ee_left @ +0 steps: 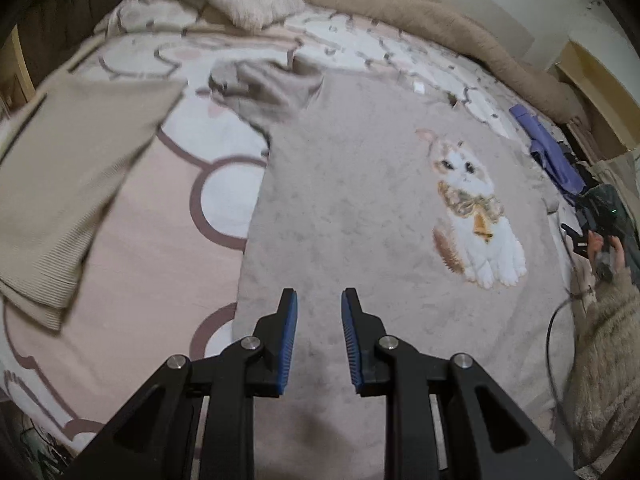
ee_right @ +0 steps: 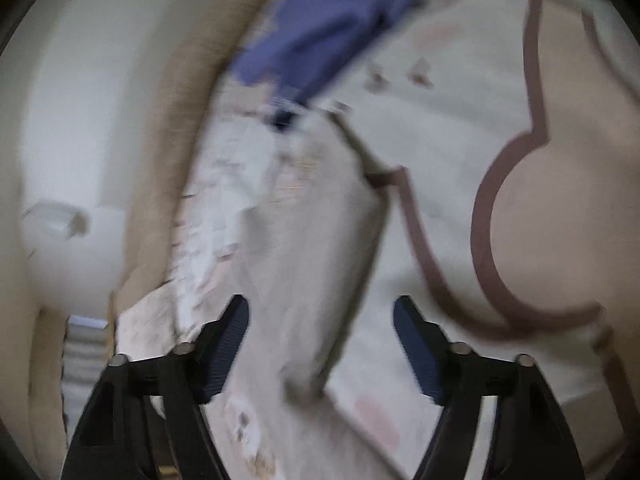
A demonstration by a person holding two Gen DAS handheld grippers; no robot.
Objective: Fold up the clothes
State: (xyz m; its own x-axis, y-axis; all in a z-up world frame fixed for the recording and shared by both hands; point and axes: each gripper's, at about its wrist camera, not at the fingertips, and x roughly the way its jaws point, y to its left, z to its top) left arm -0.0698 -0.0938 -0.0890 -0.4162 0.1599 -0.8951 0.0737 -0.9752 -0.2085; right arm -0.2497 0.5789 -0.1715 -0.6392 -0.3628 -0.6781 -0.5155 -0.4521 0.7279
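Grey sweater (ee_left: 360,208) flat beneath parted left fingers (ee_left: 289,320)

Right wrist view all motion blur: purple cloth (ee_right: 320,28) above grey top (ee_right: 304,240), outlines smeared. Left wrist view: beige knit (ee_left: 72,184) left of grey top (ee_left: 360,208) blurred, cut by frame edge; top's hem hidden under gripper.

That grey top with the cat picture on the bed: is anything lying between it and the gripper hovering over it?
Nothing visible does. The left gripper hangs over the bare lower part of the grey top, jaws slightly apart with nothing between them. The folded beige garment lies off to the side on the bedspread.
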